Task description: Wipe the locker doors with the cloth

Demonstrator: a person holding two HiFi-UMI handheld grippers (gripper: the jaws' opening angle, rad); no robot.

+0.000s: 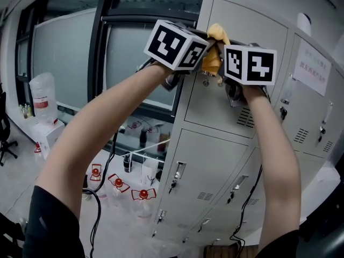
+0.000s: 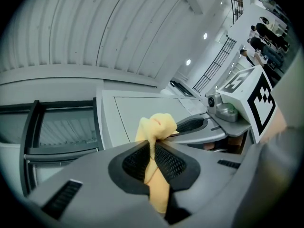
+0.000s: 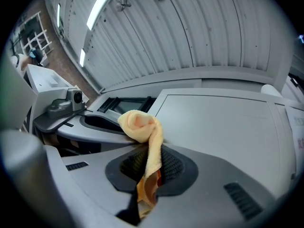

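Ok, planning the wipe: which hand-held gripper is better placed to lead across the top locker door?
Probably right: both pinch the cloth; right hand-held gripper fronts the locker door, left hand-held gripper its edge.

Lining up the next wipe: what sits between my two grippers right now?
Only the bunched yellow cloth. The head view shows it bridging them, and each gripper view shows the left gripper and right gripper shut on it.

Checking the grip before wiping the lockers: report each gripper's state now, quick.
Left gripper: shut on the yellow cloth.
Right gripper: shut on the same yellow cloth.
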